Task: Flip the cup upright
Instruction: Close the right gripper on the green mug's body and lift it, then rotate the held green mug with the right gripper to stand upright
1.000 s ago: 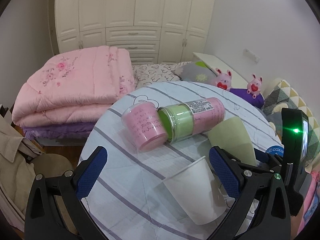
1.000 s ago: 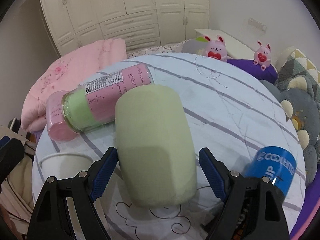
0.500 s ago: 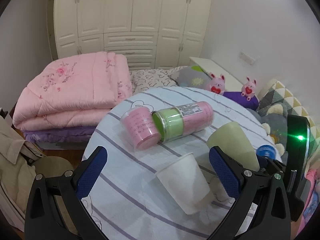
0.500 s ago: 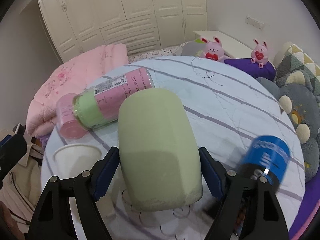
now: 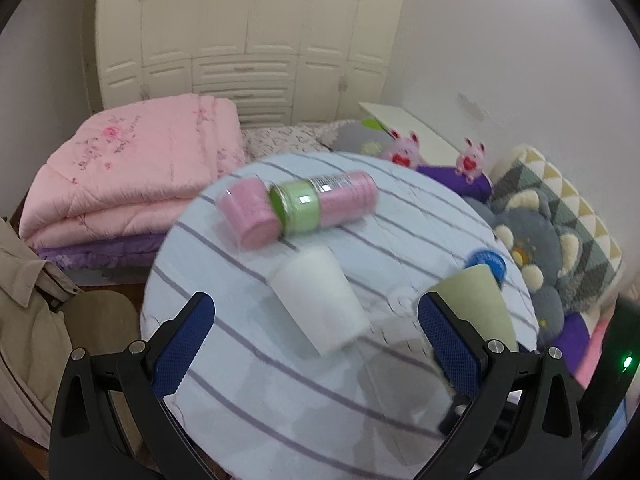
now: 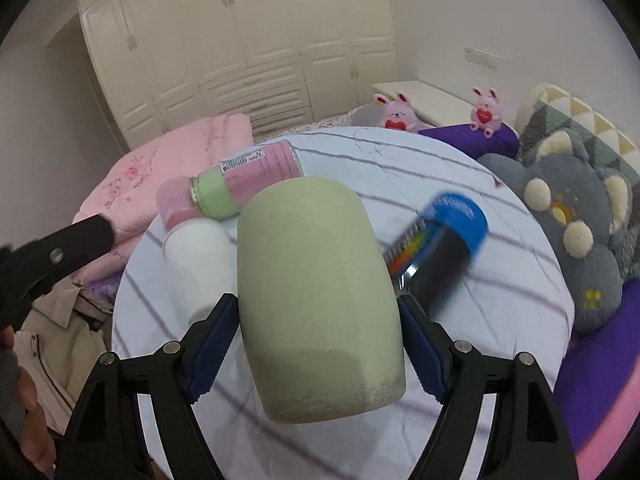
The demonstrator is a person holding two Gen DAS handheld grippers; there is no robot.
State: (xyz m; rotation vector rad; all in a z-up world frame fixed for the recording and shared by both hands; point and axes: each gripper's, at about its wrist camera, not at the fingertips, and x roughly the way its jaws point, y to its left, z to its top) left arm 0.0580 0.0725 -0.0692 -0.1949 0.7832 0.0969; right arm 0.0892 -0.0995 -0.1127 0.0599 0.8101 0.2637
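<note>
Right gripper (image 6: 318, 344): blue pads pressed on both flanks of green cup (image 6: 316, 300), frame centre; grip low near rim, likely to leave room for rotation. Cup orientation: closed base away from camera, rim toward lens, apparently clear of table (image 6: 500, 248); judged mid-flip, not yet upright.

Left gripper (image 5: 316, 340): spread wide, empty, hovering above white cup (image 5: 320, 300) at frame centre; white cup lies on side.

Pink-green bottle (image 5: 316, 200) lying upper centre; blue can (image 6: 440, 248) blurred, right of green cup, collision risk.
</note>
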